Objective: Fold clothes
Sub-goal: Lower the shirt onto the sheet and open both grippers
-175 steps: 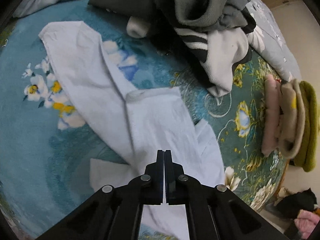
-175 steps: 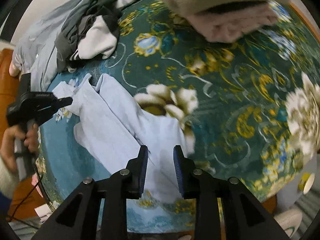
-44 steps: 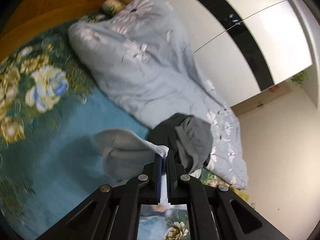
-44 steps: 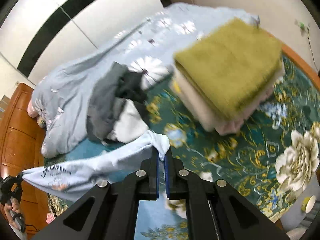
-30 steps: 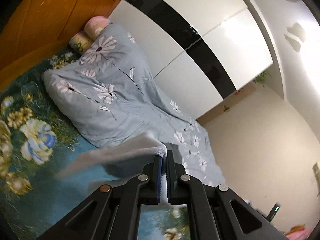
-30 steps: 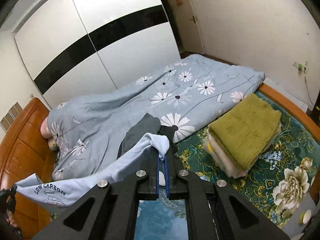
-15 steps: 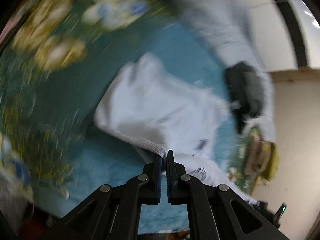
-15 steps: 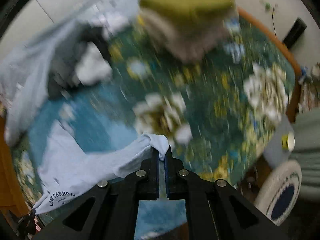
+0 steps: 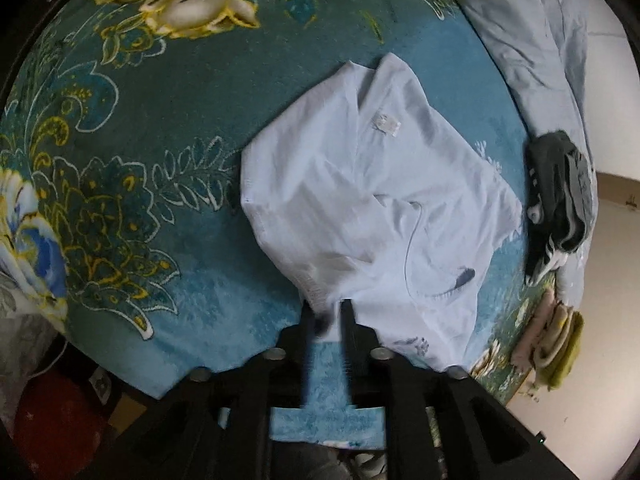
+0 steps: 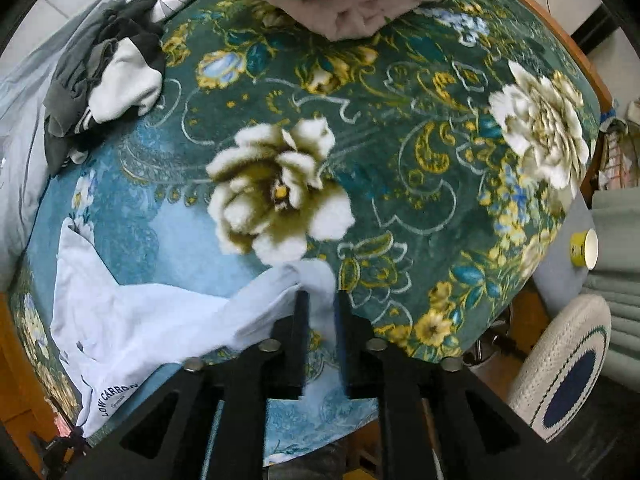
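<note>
Here, spread widest: floral teal blanket [image 9: 132, 184] covering the bed, grey-blue daisy duvet [image 9: 536, 36] bunched along its far edge. Next, pale blue T-shirt [image 9: 372, 200] lying rumpled and inside-out near the front edge, label showing, "LOW CARBON" print legible in the right wrist view. Beyond that, dark heap of unfolded clothes [image 10: 100, 80] and folded stack [image 9: 552, 348], well apart. Left gripper [image 9: 327, 316] parted narrowly, hem corner lying between its tips. Right gripper [image 10: 322, 308] likewise slightly parted, twisted shirt corner loose between.
</note>
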A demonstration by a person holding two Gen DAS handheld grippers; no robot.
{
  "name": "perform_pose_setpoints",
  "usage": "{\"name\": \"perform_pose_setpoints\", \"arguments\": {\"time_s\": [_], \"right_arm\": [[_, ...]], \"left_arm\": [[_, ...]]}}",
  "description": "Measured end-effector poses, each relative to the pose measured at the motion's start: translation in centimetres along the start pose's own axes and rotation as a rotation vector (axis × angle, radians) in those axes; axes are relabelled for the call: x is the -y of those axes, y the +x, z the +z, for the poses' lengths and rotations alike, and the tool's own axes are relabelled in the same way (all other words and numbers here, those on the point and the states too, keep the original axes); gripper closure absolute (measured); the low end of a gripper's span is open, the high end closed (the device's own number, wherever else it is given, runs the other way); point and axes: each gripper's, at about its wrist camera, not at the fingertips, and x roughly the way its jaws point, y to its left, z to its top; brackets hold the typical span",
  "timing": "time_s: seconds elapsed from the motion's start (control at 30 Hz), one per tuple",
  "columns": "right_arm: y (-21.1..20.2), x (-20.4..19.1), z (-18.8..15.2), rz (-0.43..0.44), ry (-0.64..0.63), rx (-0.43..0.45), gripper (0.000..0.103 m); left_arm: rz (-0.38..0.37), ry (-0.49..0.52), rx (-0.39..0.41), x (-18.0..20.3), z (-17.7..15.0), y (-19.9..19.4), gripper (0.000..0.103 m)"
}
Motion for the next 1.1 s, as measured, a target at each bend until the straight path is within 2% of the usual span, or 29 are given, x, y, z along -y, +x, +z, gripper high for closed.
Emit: {"name": "perform_pose_setpoints", "arguments": {"time_s": [0.03,0.07,0.17,0.27,0.43,0.5,0.6,0.8,1.0,1.03,1.1], "right_arm": [[-0.4,0.0,0.4,-0.009,0.0,0.008,0.073],[-0.7,-0.1,0.6,-0.013,-0.002,0.017,0.069],[-1.6,-1.4,1.5,-0.011,-0.031,0.049,0.069],[-0.6,-5.3,2.1,0.031,-0.135,0.028,0.069],[4.4,-15.9,1.0,0.104,-0.397,-0.093,0.069],[6.3,-19.5,0.0,0.117,-0.493,-0.134,0.069],[9.1,-23.9,-1.3,0.114,-0.632,-0.167,0.069],[13.3,-27.8,-1.8,0.062,-0.79,-0.172,0.069],[14.6,-28.4,-2.9,0.026,-0.869,-0.169,0.069],[14.2,-28.3,-2.8,0.012,-0.864,-0.131,0.069],[14.0,-27.9,-2.3,0.038,-0.827,-0.13,0.069]], "left_arm": [[0.006,0.007,-0.008,0.3,0.0,-0.2,0.059],[0.002,0.017,-0.008,0.6,-0.1,-0.6,0.048],[0.003,0.102,0.017,2.1,-0.2,-2.1,0.047],[0.077,0.25,0.042,5.0,0.4,-1.7,0.046],[0.21,0.524,0.004,10.5,1.8,3.6,0.046],[0.265,0.609,-0.027,11.5,2.1,5.6,0.046],[0.309,0.713,-0.056,12.5,2.7,8.4,0.046],[0.333,0.786,-0.121,12.1,4.2,11.7,0.049],[0.292,0.822,-0.205,10.6,4.2,12.5,0.056],[0.281,0.82,-0.209,10.3,4.3,12.3,0.056],[0.259,0.812,-0.217,9.8,4.4,11.9,0.056]]}}
